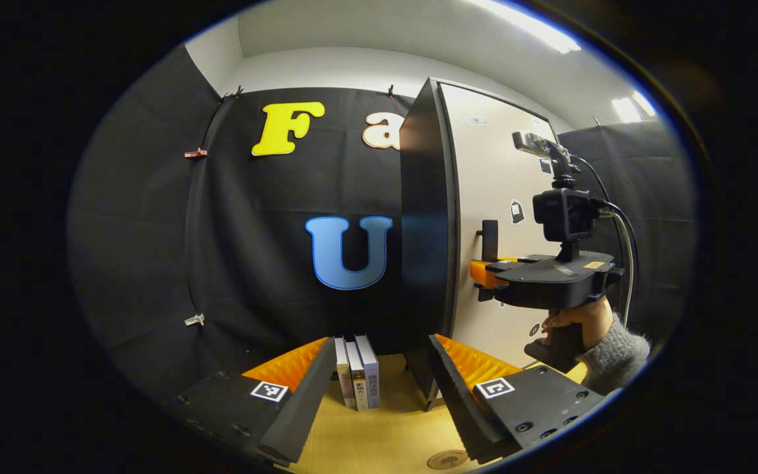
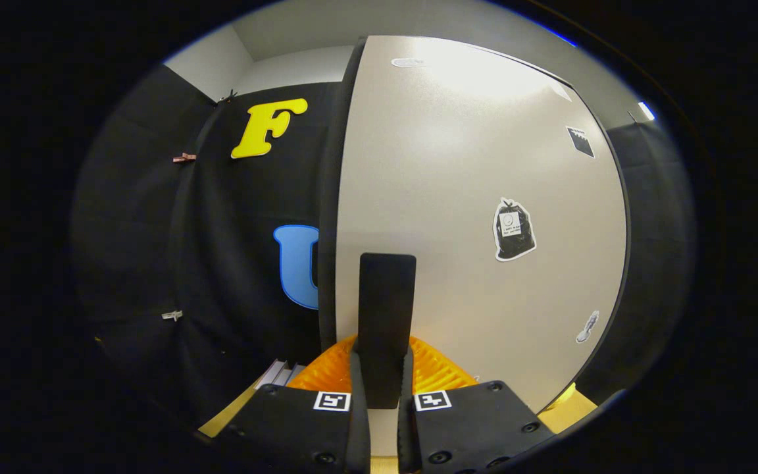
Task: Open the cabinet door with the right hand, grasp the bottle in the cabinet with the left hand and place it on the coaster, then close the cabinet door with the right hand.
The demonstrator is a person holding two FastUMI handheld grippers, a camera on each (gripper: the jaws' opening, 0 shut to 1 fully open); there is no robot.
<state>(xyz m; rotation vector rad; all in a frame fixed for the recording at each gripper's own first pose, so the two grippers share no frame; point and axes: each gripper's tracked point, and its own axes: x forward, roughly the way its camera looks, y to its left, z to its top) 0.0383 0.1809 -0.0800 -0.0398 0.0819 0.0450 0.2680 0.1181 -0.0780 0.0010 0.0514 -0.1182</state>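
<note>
The cabinet (image 1: 426, 217) is tall with a black side and a beige door (image 1: 494, 191). In the right gripper view the door (image 2: 478, 197) is close in front, and my right gripper (image 2: 383, 361) is shut on its upright black handle (image 2: 386, 296). From the left gripper view I see that right gripper (image 1: 484, 273), held by a hand (image 1: 580, 319), pressed on the handle (image 1: 489, 238). My left gripper (image 1: 382, 343) stands open low over the table, left of the cabinet, with nothing between its fingers. A round coaster (image 1: 448, 459) lies at the table's near edge. The door looks flush with the cabinet, which hides the inside.
Three books (image 1: 357, 372) stand upright on the wooden table (image 1: 379, 434), just left of the cabinet's foot. Stickers dot the door, one like a black bag (image 2: 514, 230). Black cloth walls (image 1: 221, 230) close the booth behind and to the right.
</note>
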